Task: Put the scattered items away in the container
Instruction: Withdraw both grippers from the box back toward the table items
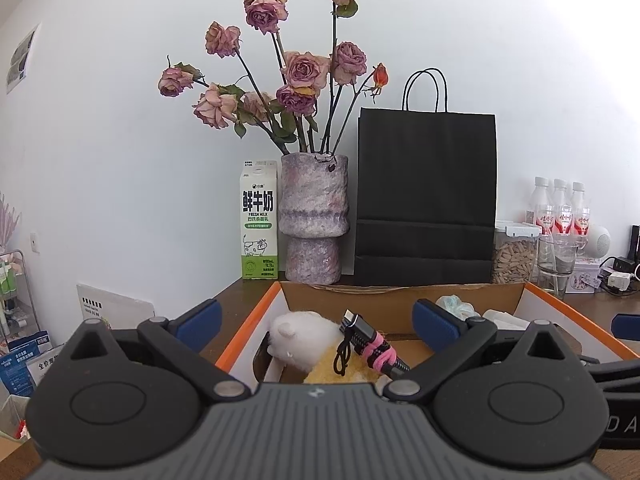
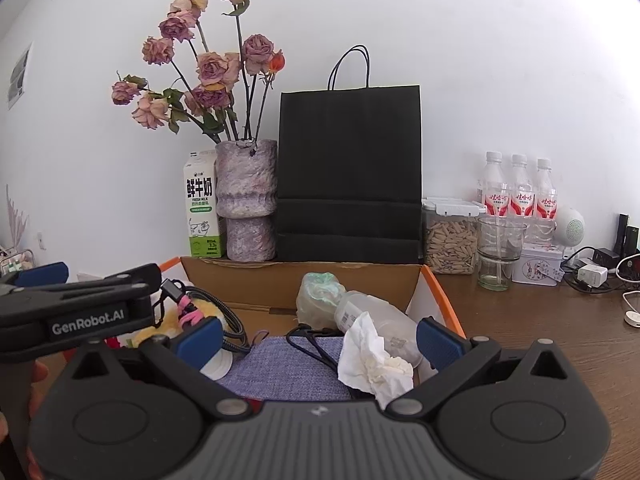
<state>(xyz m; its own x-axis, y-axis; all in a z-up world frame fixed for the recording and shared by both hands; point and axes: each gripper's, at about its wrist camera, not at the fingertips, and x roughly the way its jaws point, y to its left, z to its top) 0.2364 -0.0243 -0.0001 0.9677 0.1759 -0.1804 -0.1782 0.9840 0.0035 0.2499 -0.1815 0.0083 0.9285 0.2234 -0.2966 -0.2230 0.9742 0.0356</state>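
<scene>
The right claw (image 2: pixel 318 338) stands spread to its widest with nothing pressed between its blue pads, poised over the near right part of the open cardboard box with orange-edged flaps (image 2: pixel 438 286). Directly beneath it lies a crumpled white tissue (image 2: pixel 376 360), resting against a clear plastic bottle with a pale label (image 2: pixel 370 312); judging by that, the tissue has probably just been let go and the wide spread is there to clear it. Next to these sit a lilac woven fabric pouch (image 2: pixel 280 368), a black cord (image 2: pixel 316 346) and a scrunched pale green-white wrapper (image 2: pixel 320 292) towards the box's far wall.

The left claw (image 1: pixel 316 326) is likewise released and grasping nothing, held over the box's near left corner. Below it are a white and yellow plush toy (image 1: pixel 300 338) and a braided black charging cable bound with a pink tie (image 1: pixel 370 340), both already inside.

The box sits on the brown wooden worktop (image 2: pixel 540 320), near its front edge. Along the back edge by the wall stand a green and white milk carton (image 1: pixel 259 220), a mottled purple stone vase of dried roses (image 1: pixel 314 216) and a black paper carrier bag (image 1: pixel 426 196); these look like fixtures, not clutter. No loose item shows on the worktop near the box, so the tidying seems close to finished.
</scene>
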